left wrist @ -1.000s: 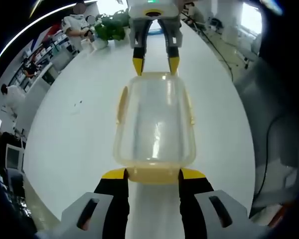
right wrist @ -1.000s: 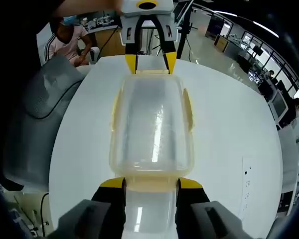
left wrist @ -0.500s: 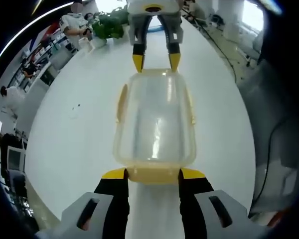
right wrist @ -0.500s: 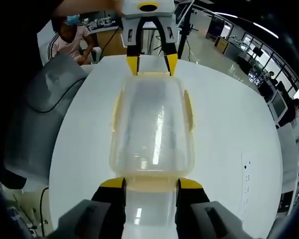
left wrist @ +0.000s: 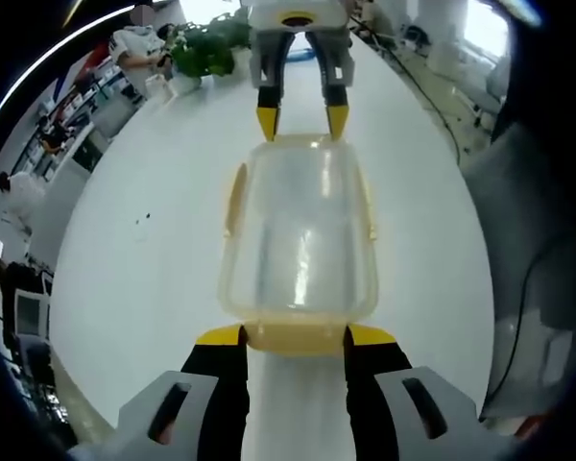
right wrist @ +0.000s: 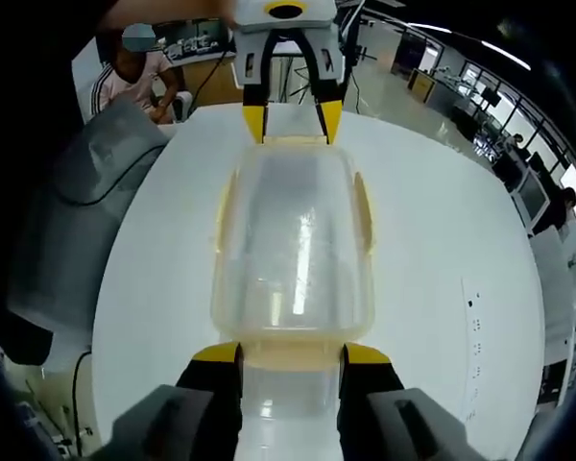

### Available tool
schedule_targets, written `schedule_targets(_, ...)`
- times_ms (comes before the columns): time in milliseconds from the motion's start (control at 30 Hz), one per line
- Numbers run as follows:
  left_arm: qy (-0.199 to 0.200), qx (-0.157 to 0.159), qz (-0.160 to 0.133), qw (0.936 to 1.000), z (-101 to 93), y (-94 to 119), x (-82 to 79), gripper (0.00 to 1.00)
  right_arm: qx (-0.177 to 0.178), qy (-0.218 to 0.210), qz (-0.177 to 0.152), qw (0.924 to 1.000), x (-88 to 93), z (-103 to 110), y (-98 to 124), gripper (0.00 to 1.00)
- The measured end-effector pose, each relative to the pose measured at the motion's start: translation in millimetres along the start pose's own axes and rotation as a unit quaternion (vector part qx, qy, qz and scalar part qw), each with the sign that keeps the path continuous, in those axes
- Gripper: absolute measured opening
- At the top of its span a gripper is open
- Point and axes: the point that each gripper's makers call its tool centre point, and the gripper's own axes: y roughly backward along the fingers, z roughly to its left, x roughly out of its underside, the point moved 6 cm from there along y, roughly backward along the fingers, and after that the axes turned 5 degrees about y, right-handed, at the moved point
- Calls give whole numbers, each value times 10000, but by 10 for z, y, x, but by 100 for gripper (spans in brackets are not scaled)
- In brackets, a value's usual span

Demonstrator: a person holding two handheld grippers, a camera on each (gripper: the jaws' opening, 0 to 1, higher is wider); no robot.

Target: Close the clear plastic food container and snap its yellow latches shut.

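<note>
- Lying on the white table, the clear plastic food container has its long axis running straight from one gripper to the other
- Left gripper has its jaws spread, their yellow tips either side of the yellow end latch
- Right gripper stands likewise at the opposite end latch, jaws apart
- Side latches flare outward on the long sides
- A potted plant stands at the far edge
</note>
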Motion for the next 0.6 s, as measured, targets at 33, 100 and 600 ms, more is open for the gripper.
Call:
schedule_targets(33,9,-7,12,10000,15,-8,-17,36,15,-17,-8,10000,9,-4,7,36)
schedule_targets(100,34,10,21,10000,22,-38,-40,36,21,-17,-6,10000,36,-4,22,36)
schedule_targets(600,101,-87,85,9999,-84,-206,-296,36,-11,13,49,10000,318,55,140,36)
